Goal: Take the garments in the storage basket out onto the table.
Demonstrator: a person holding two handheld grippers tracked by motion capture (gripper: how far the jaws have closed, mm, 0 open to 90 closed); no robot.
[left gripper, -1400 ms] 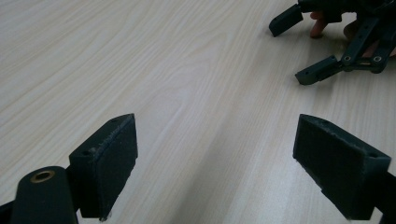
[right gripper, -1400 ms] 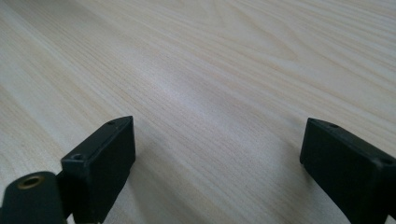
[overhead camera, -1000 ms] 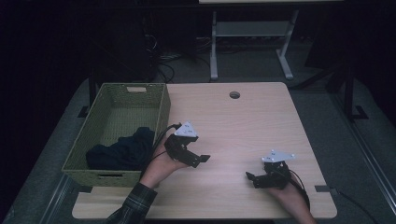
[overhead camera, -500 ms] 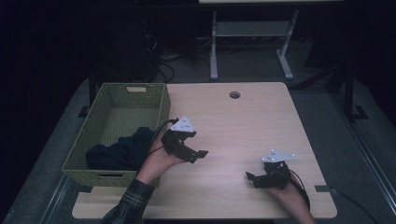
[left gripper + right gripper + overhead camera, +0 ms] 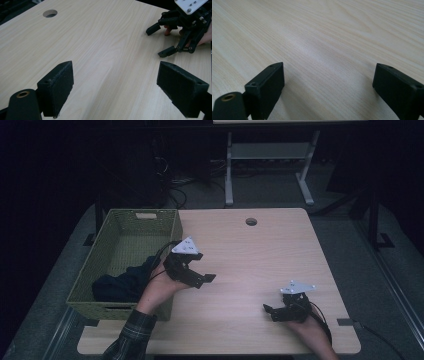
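My left gripper (image 5: 204, 280) hovers over the left part of the wooden table (image 5: 260, 260), just right of a green woven basket (image 5: 176, 226). Its jaws stand wide open with nothing between them (image 5: 120, 85). A dark cloth (image 5: 120, 285) lies bunched in the near end of the basket. My right gripper (image 5: 270, 312) rests low near the table's front right, also open and empty (image 5: 332, 85). In the left gripper view the right gripper (image 5: 162, 40) shows at the top right, its fingers spread above the tabletop.
A round cable hole (image 5: 251, 221) sits near the table's far edge. A white-legged stand (image 5: 270, 170) and loose cables (image 5: 175, 185) are on the floor beyond the table. The surroundings are dark.
My left gripper has drifted slightly farther from the person and a little toward the basket. The right gripper has stayed put.
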